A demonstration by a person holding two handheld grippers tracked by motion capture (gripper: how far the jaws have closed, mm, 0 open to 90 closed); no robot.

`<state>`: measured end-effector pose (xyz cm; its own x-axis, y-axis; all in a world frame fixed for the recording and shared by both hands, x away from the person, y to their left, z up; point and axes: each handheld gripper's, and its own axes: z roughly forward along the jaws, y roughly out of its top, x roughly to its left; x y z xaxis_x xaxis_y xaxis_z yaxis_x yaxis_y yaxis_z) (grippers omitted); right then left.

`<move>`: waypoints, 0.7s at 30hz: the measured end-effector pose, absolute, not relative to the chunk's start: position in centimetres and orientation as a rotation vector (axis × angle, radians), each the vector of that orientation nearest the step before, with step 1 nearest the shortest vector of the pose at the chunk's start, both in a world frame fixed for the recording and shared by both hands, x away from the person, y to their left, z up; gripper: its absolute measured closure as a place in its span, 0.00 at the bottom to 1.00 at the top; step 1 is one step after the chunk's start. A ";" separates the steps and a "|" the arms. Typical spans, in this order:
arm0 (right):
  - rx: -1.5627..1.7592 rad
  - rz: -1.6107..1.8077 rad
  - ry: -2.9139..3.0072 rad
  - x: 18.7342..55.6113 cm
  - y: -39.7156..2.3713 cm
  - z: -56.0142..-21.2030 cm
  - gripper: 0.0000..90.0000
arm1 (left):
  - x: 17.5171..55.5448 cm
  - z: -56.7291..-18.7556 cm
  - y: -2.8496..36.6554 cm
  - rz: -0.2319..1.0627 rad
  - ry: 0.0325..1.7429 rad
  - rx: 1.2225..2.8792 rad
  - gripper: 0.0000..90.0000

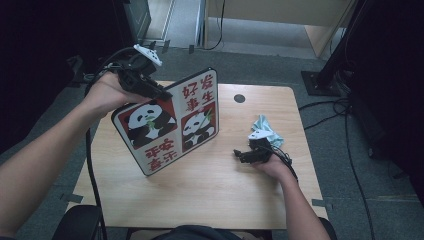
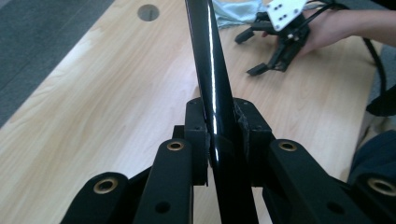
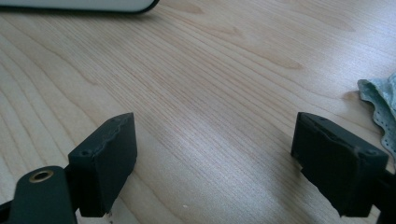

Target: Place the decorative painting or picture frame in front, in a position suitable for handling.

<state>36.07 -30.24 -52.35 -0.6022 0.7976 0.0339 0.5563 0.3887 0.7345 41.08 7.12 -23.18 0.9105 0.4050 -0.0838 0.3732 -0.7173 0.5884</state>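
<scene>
A flat board (image 1: 170, 122) with panda pictures and red characters stands tilted, its lower corner close to the wooden table (image 1: 210, 200). My left gripper (image 1: 152, 91) is shut on its upper left edge. In the left gripper view the board's thin black edge (image 2: 208, 56) runs up between the pads of the left gripper (image 2: 222, 128). My right gripper (image 1: 242, 155) rests low on the table at the right, open, with nothing between its pads (image 3: 107, 163). The board's lower rim (image 3: 93, 4) lies far ahead of the right gripper (image 3: 215, 158).
A crumpled pale blue cloth (image 1: 267, 129) lies just behind the right gripper (image 2: 273, 46), also at the cloth's edge (image 3: 380, 105). A round cable hole (image 1: 239, 98) sits near the table's far edge. Cables and a black stand base (image 1: 320, 82) are on the floor at the right.
</scene>
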 end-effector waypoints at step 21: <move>1.175 1.038 2.330 36.0 -30.3 -52.3 0.16 | 41.3 -24.0 6.5 -0.004 0.565 2.425 0.85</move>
<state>36.02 -30.28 -52.35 -0.6048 0.7958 0.0298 0.5543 0.3938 0.7333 41.27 6.54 -24.04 0.9077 0.3956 -0.1403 0.3974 -0.7025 0.5904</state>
